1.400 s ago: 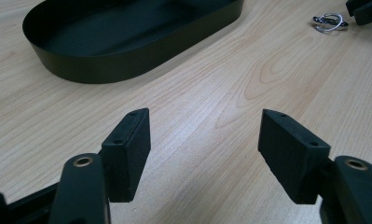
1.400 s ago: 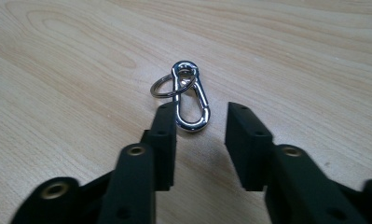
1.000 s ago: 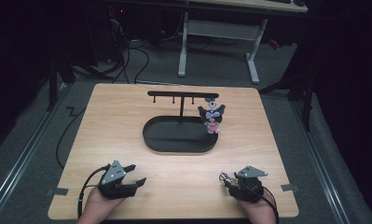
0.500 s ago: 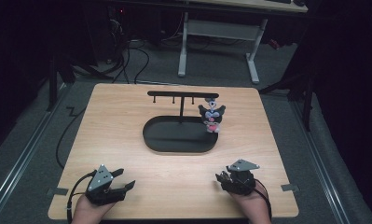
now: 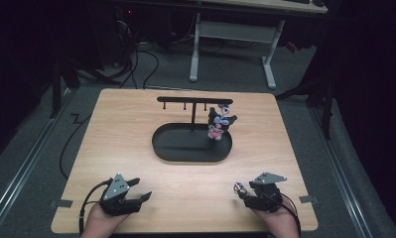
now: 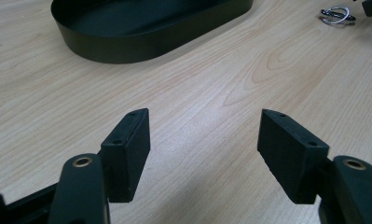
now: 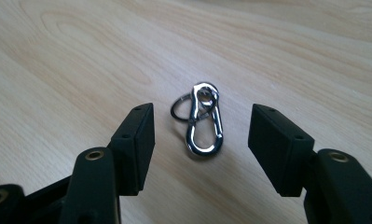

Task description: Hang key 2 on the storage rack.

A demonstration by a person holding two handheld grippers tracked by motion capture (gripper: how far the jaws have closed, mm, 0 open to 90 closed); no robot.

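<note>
A silver carabiner with a small key ring lies flat on the wooden table near its front right. My right gripper is open around it. Its jaws have just been opening, and the carabiner lies between them untouched. From above, the right gripper points at the carabiner. My left gripper rests at the front left, and in its own view the left gripper is open over bare wood. A black oval tray sits mid-table under a black hook rack, where a small plush toy hangs.
The tray's wall is ahead of the left gripper, with the carabiner farther to its right. Cables trail from both grippers over the front edge. Beyond the table are a dark floor and a white desk frame.
The left gripper has shifted a little toward the table's front edge. The right gripper has stayed almost in place by the carabiner.
</note>
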